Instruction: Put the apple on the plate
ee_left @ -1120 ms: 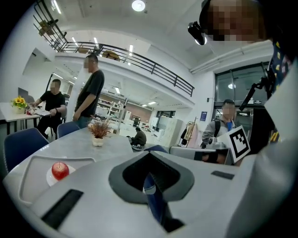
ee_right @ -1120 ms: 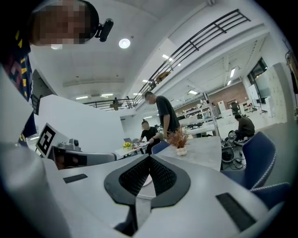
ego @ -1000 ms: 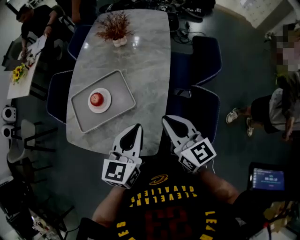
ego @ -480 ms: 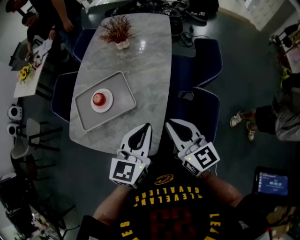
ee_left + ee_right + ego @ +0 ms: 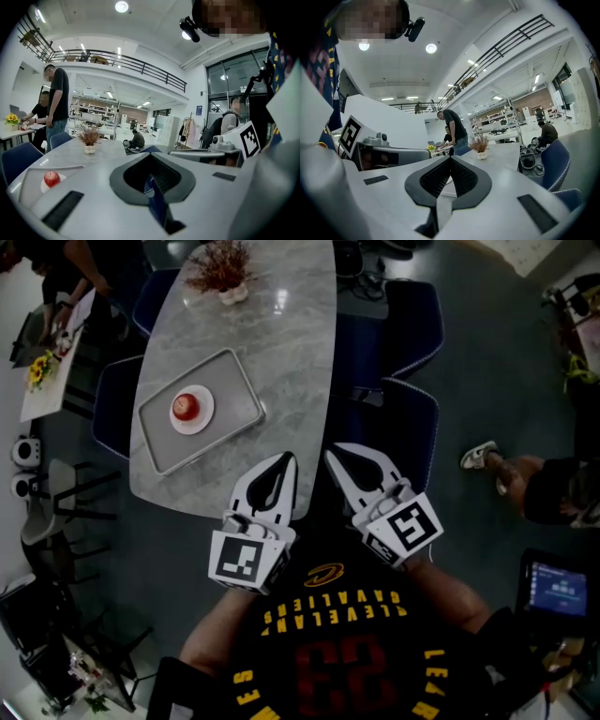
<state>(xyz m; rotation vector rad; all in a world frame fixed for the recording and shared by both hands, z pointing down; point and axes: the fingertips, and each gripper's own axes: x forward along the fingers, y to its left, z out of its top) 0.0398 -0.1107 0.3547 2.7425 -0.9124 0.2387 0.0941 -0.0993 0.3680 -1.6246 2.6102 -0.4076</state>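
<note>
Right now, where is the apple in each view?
Head view: apple upper left, on the white plate in the tray.
Left gripper view: apple at lower left.
Right gripper view: not visible.
Shared landmark: potted dried plant.

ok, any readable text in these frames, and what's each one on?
"CLEVELAND CAVALIERS": yellow arc on the person's black jersey, upside down in the head view.
"23": dark red, on the same jersey.
Yellow letters at the jersey's edges: cut off, unreadable.
Blue-lit tablet screen: too blurred.
Small blue wall sign: too small.
</note>
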